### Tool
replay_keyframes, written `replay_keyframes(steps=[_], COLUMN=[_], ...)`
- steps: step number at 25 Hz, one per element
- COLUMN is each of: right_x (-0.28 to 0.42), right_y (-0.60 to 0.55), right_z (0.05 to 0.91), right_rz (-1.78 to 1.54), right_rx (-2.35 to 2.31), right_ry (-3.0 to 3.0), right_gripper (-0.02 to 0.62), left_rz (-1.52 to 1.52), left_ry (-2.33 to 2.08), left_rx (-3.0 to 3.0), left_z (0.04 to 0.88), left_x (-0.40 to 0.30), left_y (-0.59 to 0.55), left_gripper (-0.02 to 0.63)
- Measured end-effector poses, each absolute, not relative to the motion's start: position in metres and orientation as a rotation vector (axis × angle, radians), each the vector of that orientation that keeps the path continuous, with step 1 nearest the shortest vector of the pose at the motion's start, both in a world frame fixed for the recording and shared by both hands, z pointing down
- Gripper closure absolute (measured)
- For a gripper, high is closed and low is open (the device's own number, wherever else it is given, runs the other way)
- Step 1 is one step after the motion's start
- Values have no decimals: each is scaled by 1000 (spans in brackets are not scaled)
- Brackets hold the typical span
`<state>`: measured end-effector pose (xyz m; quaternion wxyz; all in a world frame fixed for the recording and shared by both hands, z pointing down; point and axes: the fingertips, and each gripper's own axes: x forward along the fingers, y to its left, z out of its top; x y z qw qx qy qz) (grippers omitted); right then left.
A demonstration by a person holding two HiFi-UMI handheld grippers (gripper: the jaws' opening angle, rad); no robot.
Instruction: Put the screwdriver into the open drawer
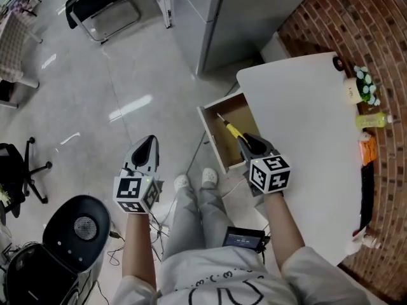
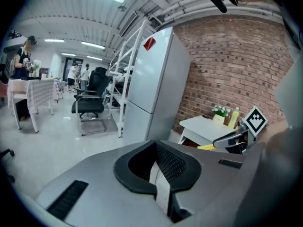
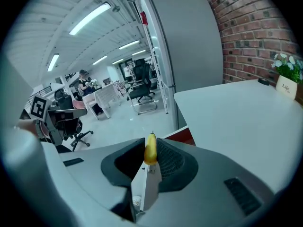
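Observation:
A yellow-handled screwdriver [image 1: 230, 129] is held in my right gripper [image 1: 247, 141], which is shut on it; its metal tip points over the open wooden drawer [image 1: 216, 136] that sticks out from the white table [image 1: 305, 138]. In the right gripper view the yellow handle [image 3: 150, 149] stands up between the closed jaws. My left gripper [image 1: 147, 150] hangs over the floor, well left of the drawer, shut with nothing in it. In the left gripper view the jaws meet [image 2: 160, 183], and the right gripper [image 2: 232, 138] with the screwdriver shows at the right.
A grey fridge [image 1: 241, 11] stands beyond the table. A flower pot [image 1: 364, 86], a yellow bottle [image 1: 372, 120] and other items line the table's brick-wall side. A black round device [image 1: 73, 230] and office chairs [image 1: 102, 5] stand on the floor at left.

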<state>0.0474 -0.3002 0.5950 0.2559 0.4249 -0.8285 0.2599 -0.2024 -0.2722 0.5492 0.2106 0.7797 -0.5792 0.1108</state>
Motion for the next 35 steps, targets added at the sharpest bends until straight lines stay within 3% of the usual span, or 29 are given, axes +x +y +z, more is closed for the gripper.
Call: replay_keyframes(steps=[18, 35], right_x=[55, 71], right_y=[-306, -293], right_z=[747, 813], right_rz=[737, 758], right_rx=[1110, 1044], right_ry=[-2075, -1846], right_gripper=[523, 523], left_rz=[345, 363], left_ry=[-1503, -1470], left_rx=[2115, 2096], left_z=[681, 706], left_x=[-185, -173], left_y=[-269, -266], left_gripper=[594, 594])
